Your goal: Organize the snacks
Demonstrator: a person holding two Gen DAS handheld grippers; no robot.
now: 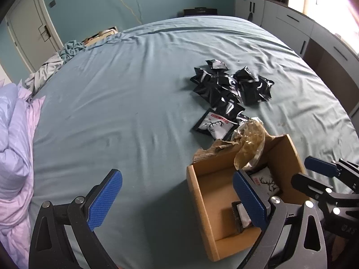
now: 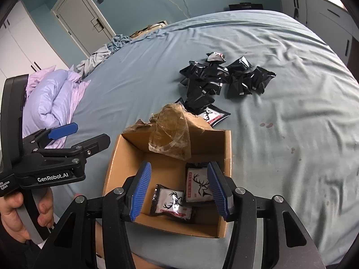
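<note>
An open cardboard box (image 2: 112,168) stands on the bed near me. On its floor lie two black snack packets with white deer labels, one (image 2: 172,204) in front and one (image 2: 198,185) behind it. My right gripper (image 2: 179,188) hovers over the box, open, its pads clear of both packets. A pile of several black packets (image 2: 224,78) lies farther out on the sheet, with one label-up packet (image 2: 213,115) just behind the box. My left gripper (image 1: 177,192) is open and empty, its right finger over the box (image 1: 197,190); the pile (image 1: 233,85) lies beyond.
A torn flap with crumpled brown tape (image 2: 170,132) sticks up at the box's far side. A lilac duvet (image 2: 51,98) is bunched at the left of the bed. White cabinets (image 1: 291,22) line the right wall. A hand (image 2: 13,213) holds the left gripper (image 2: 92,132).
</note>
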